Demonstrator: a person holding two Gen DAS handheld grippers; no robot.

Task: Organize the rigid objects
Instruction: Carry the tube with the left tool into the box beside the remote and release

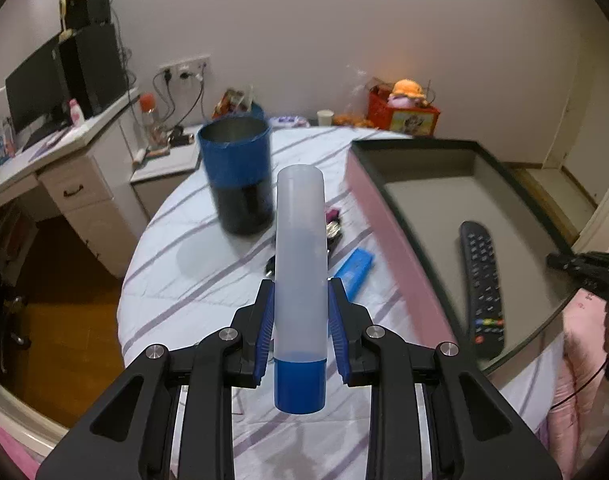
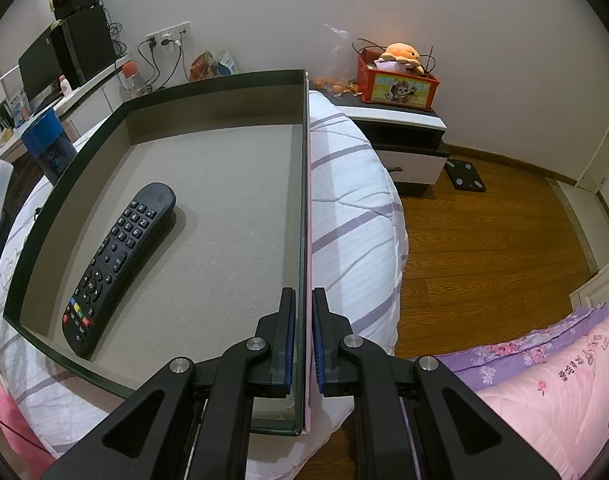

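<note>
Soft indoor light (fisheye-warped edges)

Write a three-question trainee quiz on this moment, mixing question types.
1. True or false: the black remote control lies inside the shallow grey-lined box.
2. What is between the left gripper's jaws? A) translucent plastic tube with a blue cap B) flat blue packet C) blue-taped metal cup
3. Fill in: the right gripper is clamped on the box's ____.

Key: 1 true; 2 A; 3 side wall.
</note>
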